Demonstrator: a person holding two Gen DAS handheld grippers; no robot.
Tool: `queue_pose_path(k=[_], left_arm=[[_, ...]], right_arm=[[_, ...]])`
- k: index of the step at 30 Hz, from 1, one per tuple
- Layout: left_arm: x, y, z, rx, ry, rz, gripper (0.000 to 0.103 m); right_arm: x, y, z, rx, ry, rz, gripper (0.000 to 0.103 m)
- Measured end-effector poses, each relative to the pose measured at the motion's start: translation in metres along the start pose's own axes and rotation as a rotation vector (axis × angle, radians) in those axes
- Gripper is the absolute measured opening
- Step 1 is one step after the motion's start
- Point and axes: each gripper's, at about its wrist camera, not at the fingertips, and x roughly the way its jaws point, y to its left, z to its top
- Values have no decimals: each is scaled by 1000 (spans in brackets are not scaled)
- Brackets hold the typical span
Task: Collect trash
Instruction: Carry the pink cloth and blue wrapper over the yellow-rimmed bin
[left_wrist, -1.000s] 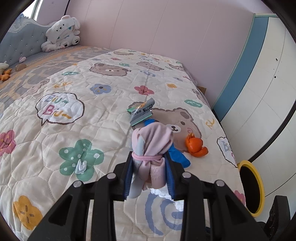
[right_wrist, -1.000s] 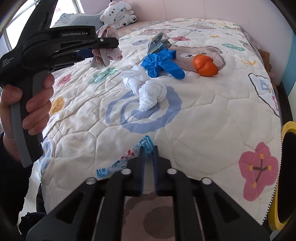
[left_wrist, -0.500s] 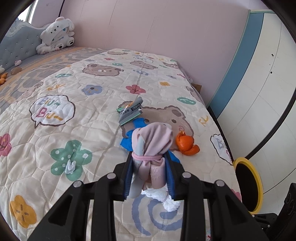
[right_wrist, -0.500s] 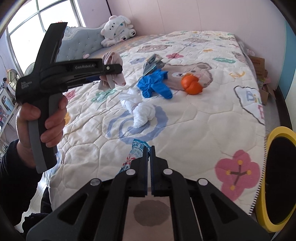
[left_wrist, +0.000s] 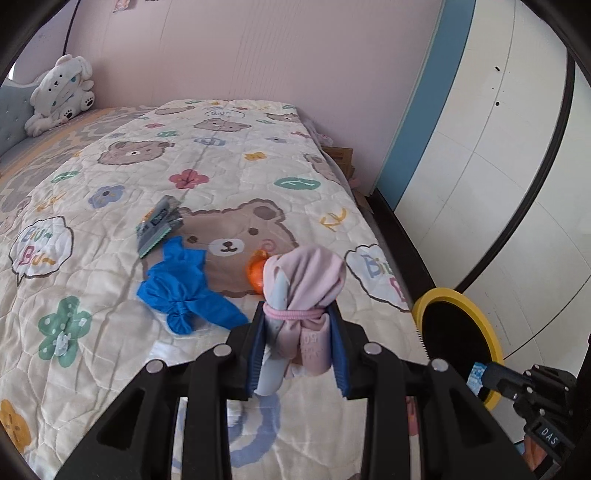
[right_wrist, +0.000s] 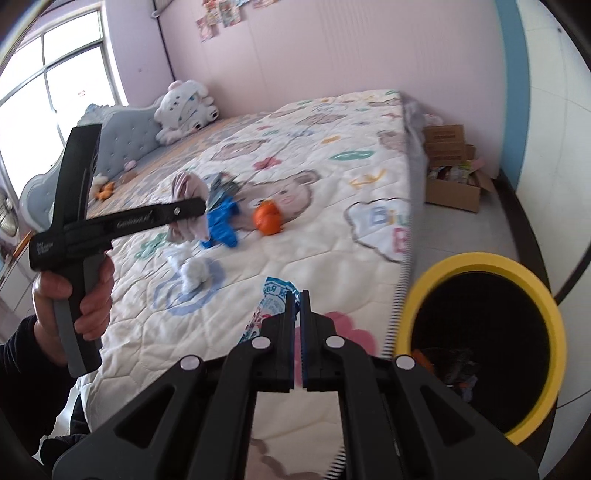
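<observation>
The right wrist view showed the snack wrapper (right_wrist: 271, 310), a crinkled blue-and-white printed packet, pinched by one corner between the clenched jaws of the right gripper (right_wrist: 297, 301) and hanging just short of the yellow-rimmed bin (right_wrist: 476, 258) that stood on the floor against the foot edge of the bed (right_wrist: 369, 236). It was held out over that edge, I judged, so it could be dropped straight into the dark mouth of the bin, where a few scraps already lay.

The left gripper (left_wrist: 300, 328) grasped a rolled bundle of pink and pale-blue cloth (left_wrist: 304, 284), tied round the middle with a pink band, its blue pads pressing either side of the lower half. A person's hand (right_wrist: 70, 295) carried it above the quilt, angled toward the same foot corner, probably next in line for the bin.

The rest lay on the quilt, toward the foot end: a knotted blue glove (left_wrist: 184, 288), an orange peel (right_wrist: 267, 218) just beside it on the printed bear's face, a grey-green foil packet (left_wrist: 157, 225) near the glove's far side, and a twisted white tissue (right_wrist: 192, 271) nearer the side edge where the person stood. They looked light and crumpled, easy to pinch.

A white plush toy (right_wrist: 184, 110) sat at the headboard end, well apart, and an open cardboard box (right_wrist: 454, 173) stood on the floor past the far corner.
</observation>
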Motion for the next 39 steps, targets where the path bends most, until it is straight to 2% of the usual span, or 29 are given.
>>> queue_pose_path(k=[11,21,26,31,39], left_arm=[[35,-93,2,107,53,-137,29],[70,-163,-8,193,116,-204,29],[91,-188,-16,201,168,-238,30],[110,-209,-30,224,209,-255,29],[132,-216,-46,223,263,-251,30]], right_arm=[[-50,-95,8,118,-89,-167,2],[-67,-168,6,202,-125,-317,2],[-57,-190,1,220,-108,-351,2],[-43,-204,-3,232,-91,-340,2],[-30,-219,-4,279,-81,-324,3]])
